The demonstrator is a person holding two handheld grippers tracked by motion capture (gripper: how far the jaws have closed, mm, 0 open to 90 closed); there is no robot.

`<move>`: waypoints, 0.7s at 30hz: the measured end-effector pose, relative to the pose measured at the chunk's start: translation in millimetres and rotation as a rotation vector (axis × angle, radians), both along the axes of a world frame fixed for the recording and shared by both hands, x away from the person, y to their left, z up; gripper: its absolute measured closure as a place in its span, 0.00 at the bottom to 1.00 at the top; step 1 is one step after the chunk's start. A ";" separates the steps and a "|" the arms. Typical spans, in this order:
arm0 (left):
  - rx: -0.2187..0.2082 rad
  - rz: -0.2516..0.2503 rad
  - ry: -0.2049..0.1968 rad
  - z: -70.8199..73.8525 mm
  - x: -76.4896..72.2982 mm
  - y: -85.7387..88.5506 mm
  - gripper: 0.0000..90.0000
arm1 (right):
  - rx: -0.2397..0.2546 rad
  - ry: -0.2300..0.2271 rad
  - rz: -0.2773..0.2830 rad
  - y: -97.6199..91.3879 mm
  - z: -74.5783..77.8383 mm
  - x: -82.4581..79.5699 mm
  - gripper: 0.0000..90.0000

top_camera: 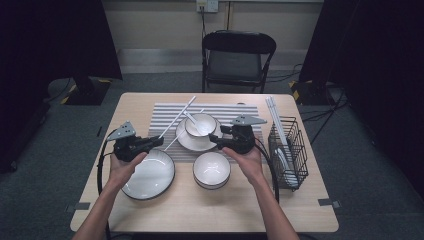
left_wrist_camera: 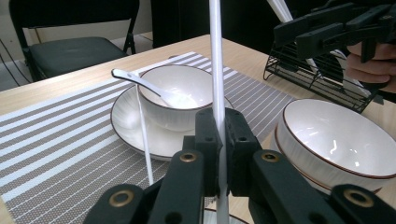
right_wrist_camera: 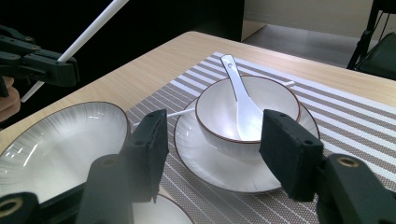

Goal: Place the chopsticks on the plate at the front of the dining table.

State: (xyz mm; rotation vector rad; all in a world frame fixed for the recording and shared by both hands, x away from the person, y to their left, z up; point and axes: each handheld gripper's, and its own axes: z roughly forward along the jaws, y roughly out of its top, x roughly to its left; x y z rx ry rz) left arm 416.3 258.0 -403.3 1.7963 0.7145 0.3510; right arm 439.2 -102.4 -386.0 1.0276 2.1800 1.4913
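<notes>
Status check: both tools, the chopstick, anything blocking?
Left tool shut on white chopstick. Right tool open, facing the bowl with spoon. Second chopstick leans on the saucer.

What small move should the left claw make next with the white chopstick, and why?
Probably lower it beside the second chopstick on the striped mat. The left claw is shut on one white chopstick, and its mate already leans by the saucer; the right claw stands open.

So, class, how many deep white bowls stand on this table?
2. The far bowl sits on a small plate on the striped mat, a spoon inside. The near bowl stands at the front middle; another may be nested under it.
</notes>
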 end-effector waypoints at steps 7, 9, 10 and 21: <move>0.006 0.020 0.006 0.3 5.7 5.4 0.96 | -0.030 0.029 -0.023 -7.1 -12.9 -0.7 0.45; -0.003 0.020 0.006 1.8 8.1 7.2 0.96 | -0.029 0.026 -0.030 -8.0 -14.9 -0.8 0.45; 0.000 0.020 0.005 2.5 9.1 7.5 0.96 | -0.021 0.024 -0.031 -8.4 -15.8 -0.8 0.45; -0.010 0.029 0.011 10.2 22.1 8.7 0.96 | -0.082 0.024 -0.098 -16.4 -26.4 5.4 0.43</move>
